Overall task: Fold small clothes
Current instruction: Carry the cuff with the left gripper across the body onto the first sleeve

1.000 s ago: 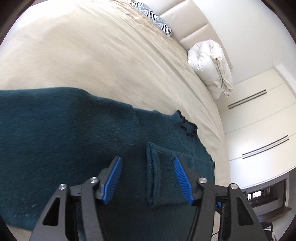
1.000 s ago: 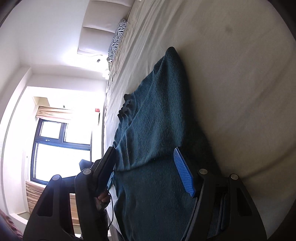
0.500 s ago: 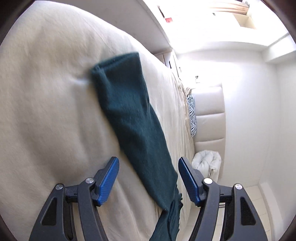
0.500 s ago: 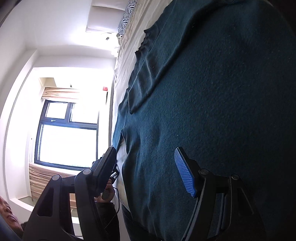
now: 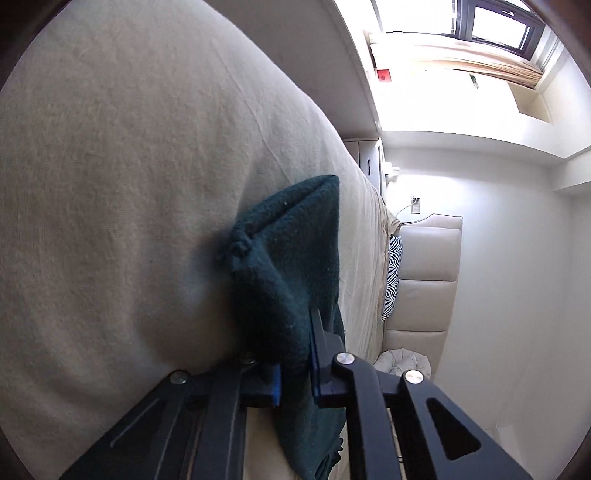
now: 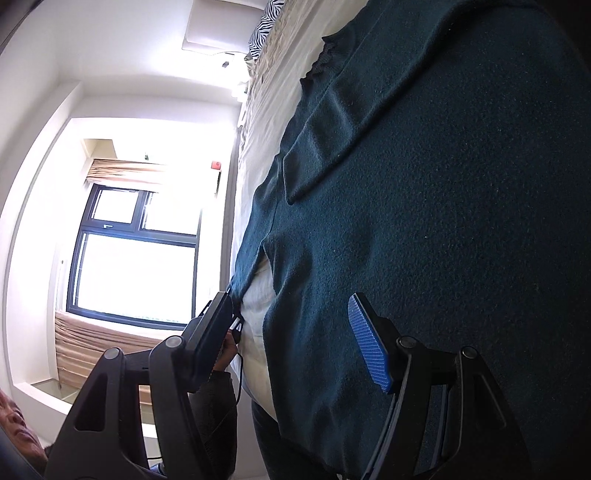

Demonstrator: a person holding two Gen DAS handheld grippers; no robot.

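My left wrist camera sits just behind the left tongs [image 5: 295,354] and looks along them, rolled sideways, close over the beige bed [image 5: 122,192]. Beyond it I see the padded headboard [image 5: 424,266], a zebra-print pillow [image 5: 393,280] and the window [image 5: 491,22] at the top edge. My right wrist camera looks forward over the right tongs [image 6: 291,332], very near the dark teal sweater [image 6: 443,221] that fills most of its frame. Both views share the sweater, bed, pillow, headboard and window, and the right one catches a hand [image 6: 227,354] at its lower left.
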